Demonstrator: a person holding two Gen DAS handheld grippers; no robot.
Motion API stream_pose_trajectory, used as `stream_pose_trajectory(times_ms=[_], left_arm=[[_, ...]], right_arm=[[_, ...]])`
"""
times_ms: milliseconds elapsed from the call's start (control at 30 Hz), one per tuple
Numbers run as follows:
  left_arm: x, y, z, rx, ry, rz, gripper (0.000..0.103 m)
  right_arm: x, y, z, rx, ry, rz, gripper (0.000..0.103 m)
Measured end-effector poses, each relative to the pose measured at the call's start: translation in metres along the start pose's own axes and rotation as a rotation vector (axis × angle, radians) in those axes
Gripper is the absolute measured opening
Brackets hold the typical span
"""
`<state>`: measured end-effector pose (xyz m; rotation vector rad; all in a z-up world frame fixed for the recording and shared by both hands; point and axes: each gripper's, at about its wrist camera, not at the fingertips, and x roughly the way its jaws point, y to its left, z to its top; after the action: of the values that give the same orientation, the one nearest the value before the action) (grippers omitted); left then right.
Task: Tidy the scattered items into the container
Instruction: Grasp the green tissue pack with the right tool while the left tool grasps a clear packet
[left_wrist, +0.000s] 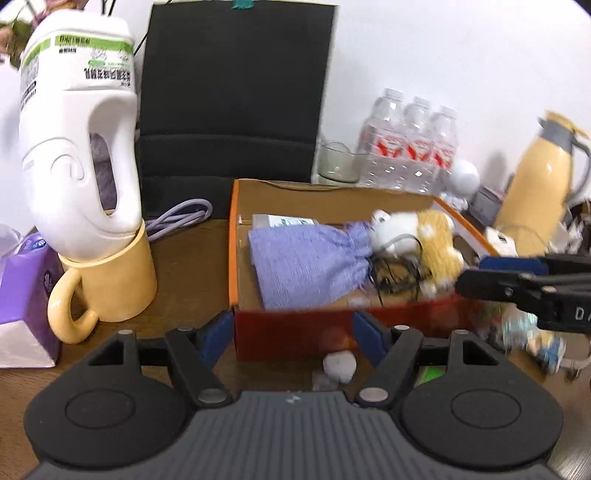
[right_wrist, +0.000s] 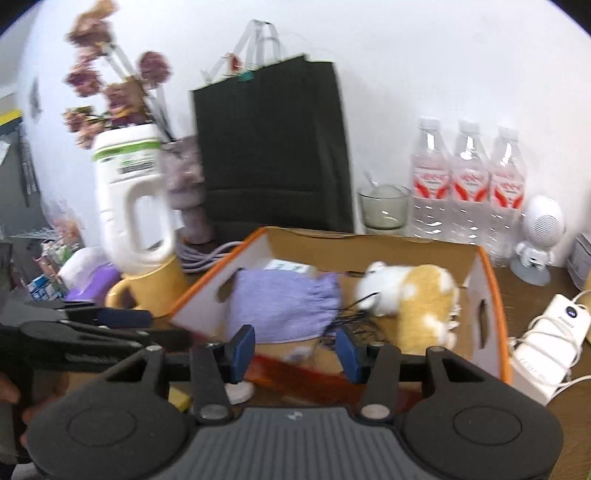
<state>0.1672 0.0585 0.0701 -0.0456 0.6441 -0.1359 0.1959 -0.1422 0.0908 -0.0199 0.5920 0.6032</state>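
A cardboard box (left_wrist: 233, 251) (right_wrist: 207, 299) with an orange rim and a red front stands on the brown table. Inside it lie a purple cloth pouch (left_wrist: 306, 266) (right_wrist: 284, 302), a yellow and white plush toy (left_wrist: 417, 236) (right_wrist: 417, 295) and a black cable (left_wrist: 399, 273). My left gripper (left_wrist: 293, 336) (right_wrist: 155, 326) is open before the box's front wall, holding nothing. My right gripper (right_wrist: 295, 350) (left_wrist: 476, 275) is open over the near right corner, also empty. A small white object (left_wrist: 340, 363) (right_wrist: 240, 391) lies on the table in front of the box.
Left of the box a white detergent bottle (left_wrist: 81, 147) stands upside down in a yellow mug (left_wrist: 110, 280), beside a purple tissue pack (left_wrist: 26, 295). A black bag (left_wrist: 236, 92), water bottles (left_wrist: 413, 144), a glass (left_wrist: 338, 162) and a yellow thermos (left_wrist: 543, 173) line the wall. A white power strip (right_wrist: 546, 339) lies at right.
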Motion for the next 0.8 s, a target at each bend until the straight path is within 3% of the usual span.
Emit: stream_pose_trajectory(times_ms=[133,200,267,367,433,567,733,800], left_arm=[[0.010,-0.019,-0.025,0.129,0.070,0.005,0.069],[0.014,-0.021,-0.034,0.144,0.087,-0.036,0.066],[0.023,-0.019,-0.039,0.133,0.105,-0.044,0.054],[0.035,-0.020,-0.037,0.152,0.119,0.014,0.044],[0.041,-0.018,-0.032,0.151,0.131,-0.016,0.043],[0.050,-0.018,-0.031,0.153,0.157,-0.036,0.020],[0.047,-0.018,-0.032,0.115,0.140,-0.030,0.018],[0.040,-0.020,-0.030,0.098,0.109,-0.019,0.017]], right_arm=[[0.001,0.024,-0.016,-0.046,0.000,0.019,0.047],[0.003,0.030,-0.026,-0.034,0.002,0.039,0.046],[0.006,0.033,-0.037,-0.028,0.020,0.029,0.046],[0.009,0.032,-0.050,-0.031,0.055,-0.013,0.046],[0.004,0.030,-0.059,-0.036,0.068,-0.035,0.046],[-0.008,0.021,-0.080,0.035,0.101,-0.050,0.047],[-0.011,0.022,-0.103,0.114,0.144,-0.027,0.048],[-0.006,0.023,-0.106,0.132,0.154,-0.014,0.057]])
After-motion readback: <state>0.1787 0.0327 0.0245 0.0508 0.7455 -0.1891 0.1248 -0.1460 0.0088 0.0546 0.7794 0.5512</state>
